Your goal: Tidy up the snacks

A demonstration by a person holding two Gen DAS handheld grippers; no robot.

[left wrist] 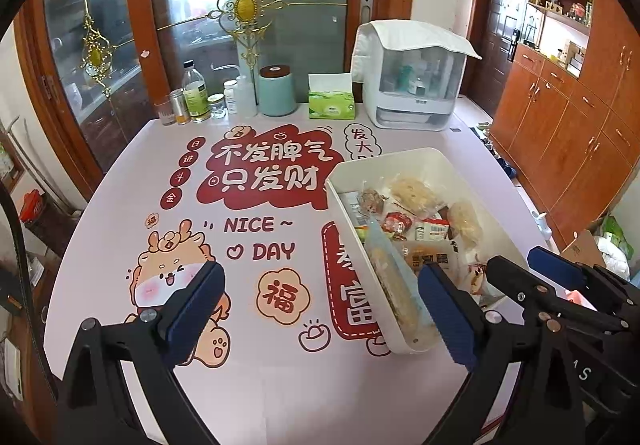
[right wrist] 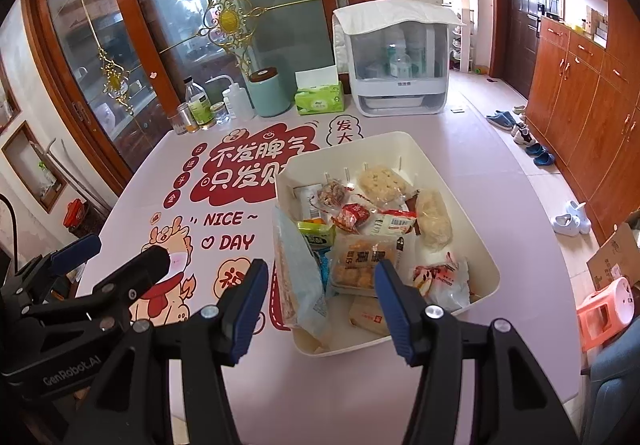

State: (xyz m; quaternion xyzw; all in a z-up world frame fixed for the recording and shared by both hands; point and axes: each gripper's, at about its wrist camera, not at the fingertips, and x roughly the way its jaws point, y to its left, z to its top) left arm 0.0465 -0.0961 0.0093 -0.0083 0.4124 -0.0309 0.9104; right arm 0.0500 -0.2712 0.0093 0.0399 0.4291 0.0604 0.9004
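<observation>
Currently my left claw [left wrist: 320, 309] hangs wide open, empty, above the printed worktop [left wrist: 120, 205]. Rightward, my right claw [right wrist: 322, 301] gapes empty over the white bin [right wrist: 452, 181], where the snacks [right wrist: 360, 261] lie heaped, presumably collected already.

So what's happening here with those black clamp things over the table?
A person holds a two-finger tool in each hand, tidying snacks. The snack packets all sit piled in the white bin on the printed table. The left gripper and the right gripper both hover open by the bin's near end, holding nothing.
</observation>
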